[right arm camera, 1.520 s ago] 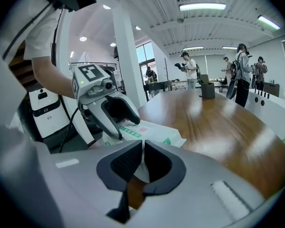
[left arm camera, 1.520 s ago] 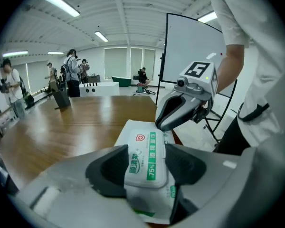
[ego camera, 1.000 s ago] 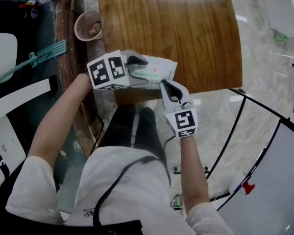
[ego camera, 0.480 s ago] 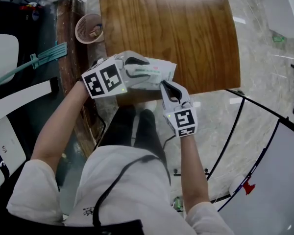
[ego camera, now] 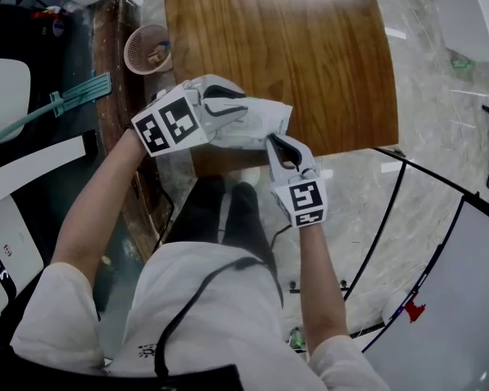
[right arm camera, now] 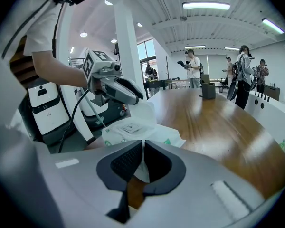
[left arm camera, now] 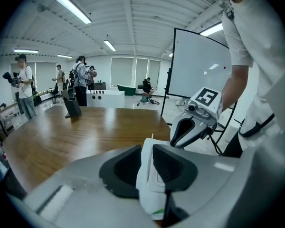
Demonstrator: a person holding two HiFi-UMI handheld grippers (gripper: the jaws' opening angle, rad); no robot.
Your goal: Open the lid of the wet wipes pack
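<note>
The white wet wipes pack is held over the near edge of the wooden table. My left gripper reaches in from the left and its jaws are closing on a white fold of the pack, which fills the gap between the pads. That side is lifted and crumpled. My right gripper comes from below and is shut on the pack's near edge. In the right gripper view the pack's top shows a square label, with the left gripper above its far end.
A pink basket stands on the floor left of the table. A black holder sits far down the tabletop. Several people stand at the room's far end. A whiteboard on a black frame stands to my right.
My left gripper rolled, rose a little and narrowed its jaws onto the pack. The pack's green-printed top turned out of sight and its left side lifted. The right gripper stayed put.
</note>
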